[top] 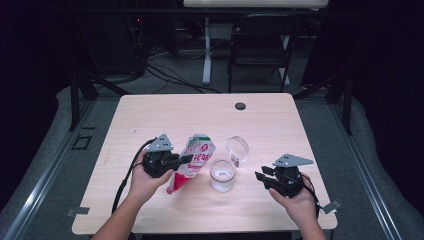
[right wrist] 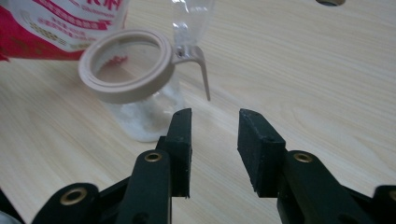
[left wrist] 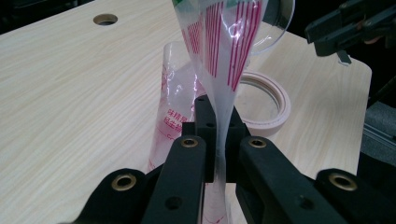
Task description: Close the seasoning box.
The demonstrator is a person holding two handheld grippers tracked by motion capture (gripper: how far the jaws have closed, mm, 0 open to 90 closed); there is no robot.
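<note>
A red-and-white plastic pouch (top: 195, 159) is tilted over the table beside a clear jar (top: 222, 175) with a beige rim and a hinged clear lid (top: 237, 148) flipped open. My left gripper (top: 187, 159) is shut on the pouch; in the left gripper view its jaws pinch the thin film of the pouch (left wrist: 224, 60) in front of the jar's rim (left wrist: 275, 105). My right gripper (top: 260, 178) hovers right of the jar, open, nothing between its jaws. In the right gripper view the jar (right wrist: 135, 93) holds some white powder and stands ahead and left of the right gripper (right wrist: 215, 144).
The wooden table (top: 150, 115) has a dark grommet hole (top: 240, 106) near its far edge. A chair (top: 260, 47) and a table leg stand on the floor beyond. Cables trail from both grippers toward the near edge.
</note>
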